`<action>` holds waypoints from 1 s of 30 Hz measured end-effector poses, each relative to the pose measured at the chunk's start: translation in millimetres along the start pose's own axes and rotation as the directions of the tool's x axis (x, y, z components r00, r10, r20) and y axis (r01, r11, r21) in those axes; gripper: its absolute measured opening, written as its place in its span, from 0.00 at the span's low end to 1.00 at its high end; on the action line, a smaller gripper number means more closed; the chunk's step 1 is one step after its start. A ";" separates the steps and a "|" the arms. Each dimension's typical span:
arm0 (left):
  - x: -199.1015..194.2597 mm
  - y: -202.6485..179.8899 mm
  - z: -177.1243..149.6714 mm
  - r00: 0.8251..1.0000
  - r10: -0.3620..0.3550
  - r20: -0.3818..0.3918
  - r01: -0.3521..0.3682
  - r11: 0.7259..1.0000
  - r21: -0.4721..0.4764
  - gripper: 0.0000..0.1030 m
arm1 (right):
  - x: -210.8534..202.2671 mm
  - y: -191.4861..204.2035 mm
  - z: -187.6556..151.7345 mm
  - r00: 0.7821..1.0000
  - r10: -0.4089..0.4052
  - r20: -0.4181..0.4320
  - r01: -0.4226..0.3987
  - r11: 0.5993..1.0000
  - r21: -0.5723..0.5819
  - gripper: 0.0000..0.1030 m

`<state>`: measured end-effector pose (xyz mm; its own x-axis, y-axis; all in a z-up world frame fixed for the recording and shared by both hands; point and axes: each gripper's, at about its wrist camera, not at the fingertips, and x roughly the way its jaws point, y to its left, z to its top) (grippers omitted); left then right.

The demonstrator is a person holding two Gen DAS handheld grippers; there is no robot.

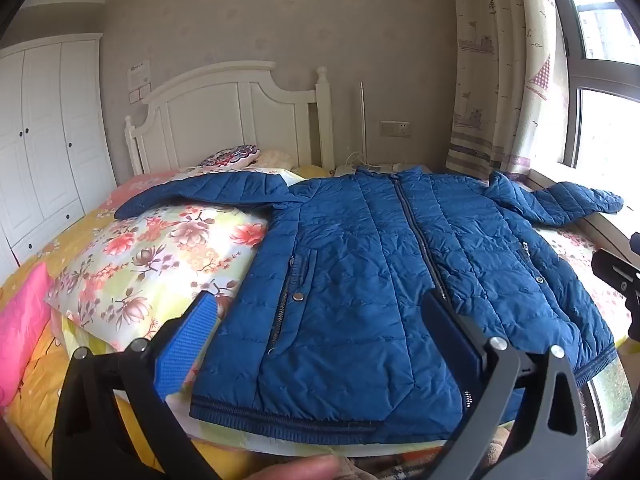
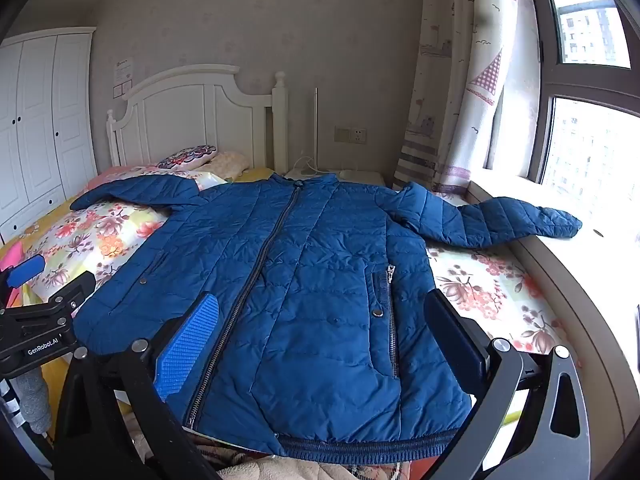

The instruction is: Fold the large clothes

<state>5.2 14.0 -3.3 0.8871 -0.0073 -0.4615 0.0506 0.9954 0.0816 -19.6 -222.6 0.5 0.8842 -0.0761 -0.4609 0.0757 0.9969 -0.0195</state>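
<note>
A blue quilted jacket (image 1: 360, 272) (image 2: 304, 272) lies flat and zipped on the bed, front up, collar toward the headboard. Its left sleeve (image 1: 192, 196) rests over a floral pillow, and its right sleeve (image 2: 500, 220) reaches onto the window sill. My left gripper (image 1: 320, 312) hovers open above the jacket's left half near the hem, nothing between its fingers. Over the right half by the hem, my right gripper (image 2: 320, 312) is also open and empty. The left gripper (image 2: 36, 280) shows at the left edge of the right wrist view.
A floral pillow (image 1: 152, 268) and a pink cushion (image 1: 20, 320) lie left of the jacket. The white headboard (image 1: 232, 120) stands at the far end, a white wardrobe (image 1: 44, 140) at left. The window sill (image 2: 580, 264) and curtain (image 2: 452, 100) run along the right.
</note>
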 end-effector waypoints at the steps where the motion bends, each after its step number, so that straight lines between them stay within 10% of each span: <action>1: 0.6 0.2 0.2 1.000 -0.001 -0.001 0.001 1.000 -0.001 0.98 | 0.1 -0.2 -0.2 1.000 0.000 0.000 0.000 1.000 0.001 0.96; 30: 13.2 2.6 0.6 0.999 -0.010 -0.033 0.010 1.000 0.003 0.98 | 16.5 -11.5 -4.4 0.999 -0.005 -0.038 0.006 1.000 0.029 0.96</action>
<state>17.3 16.4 -8.7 0.8711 -0.0137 -0.4909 0.0608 0.9949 0.0802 -7.9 -235.2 -10.8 0.8656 -0.0807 -0.4942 0.0945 0.9955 0.0029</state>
